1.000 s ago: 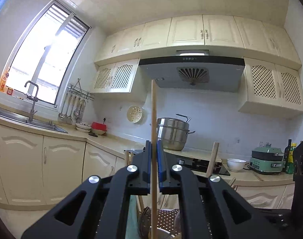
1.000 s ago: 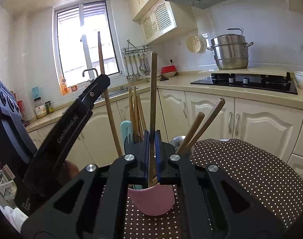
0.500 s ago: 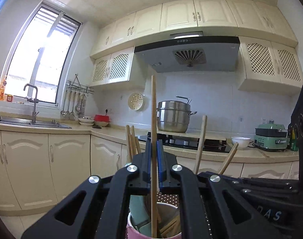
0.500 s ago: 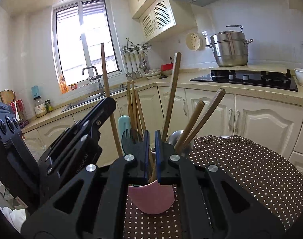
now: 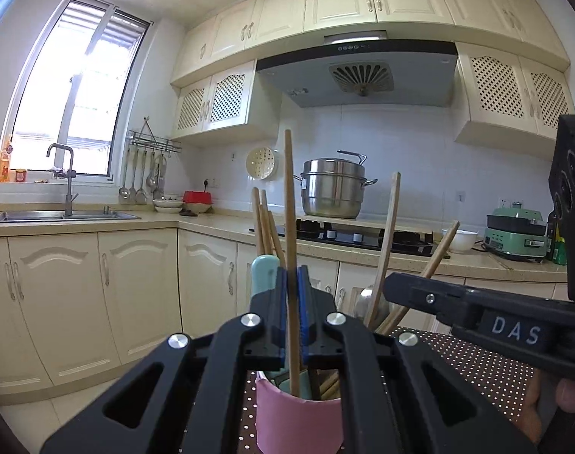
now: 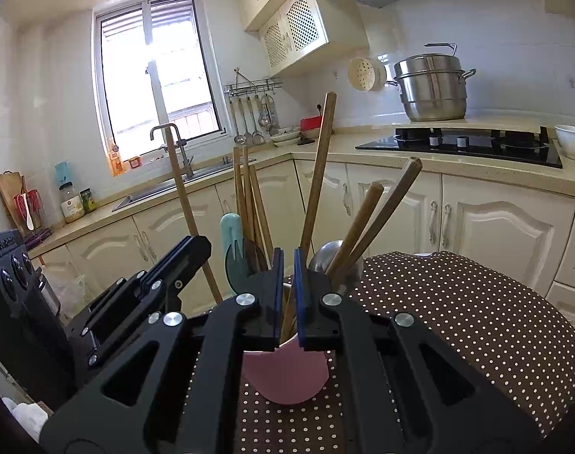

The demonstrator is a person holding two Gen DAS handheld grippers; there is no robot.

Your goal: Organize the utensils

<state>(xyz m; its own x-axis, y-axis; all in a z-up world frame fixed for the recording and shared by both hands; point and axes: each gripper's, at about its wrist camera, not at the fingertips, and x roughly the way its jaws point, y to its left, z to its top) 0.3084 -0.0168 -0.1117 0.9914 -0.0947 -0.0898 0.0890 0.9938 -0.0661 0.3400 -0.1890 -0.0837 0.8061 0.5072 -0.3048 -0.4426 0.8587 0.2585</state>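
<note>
Two fisheye views, taken one after another

Left wrist view: left gripper (image 5: pixel 295 302) closed on a thin wooden chopstick (image 5: pixel 289 208), held upright, lower end down inside a pink cup (image 5: pixel 298 422) directly below the jaws. Cup standing on a brown polka-dot cloth (image 5: pixel 488 363). More wooden handles (image 5: pixel 385 246) leaning out of the cup to the right, a bundle of chopsticks (image 5: pixel 262 223) and a teal handle (image 5: pixel 262 272) just left of the jaws. Right gripper (image 5: pixel 476 314) reaching in from the right edge, close beside the cup, marked "DAS". Behind: sink (image 5: pixel 60 215) under a window (image 5: pixel 75 106), steel pot (image 5: pixel 334 189) on a black hob (image 5: pixel 363 236), grey hood (image 5: pixel 359 72) above, green cooker (image 5: pixel 514 232) far right.

Right wrist view: right gripper (image 6: pixel 285 295) open, blue pads apart with a narrow gap, hovering over the near rim of the pink cup (image 6: pixel 285 378). One long wooden handle (image 6: pixel 319 174) rising through the gap between the jaws; cannot tell whether either pad touches it. Two more wooden handles (image 6: pixel 378 212) leaning right beside a metal spoon bowl (image 6: pixel 325 257). Chopstick bundle (image 6: pixel 247 196) and teal fork (image 6: pixel 234 261) on the cup's left side. Left gripper (image 6: pixel 166 276) entering from lower left, clamped on its chopstick (image 6: pixel 181 189), which slants up across the sink. Polka-dot cloth (image 6: pixel 457 302) spreading to the right
</note>
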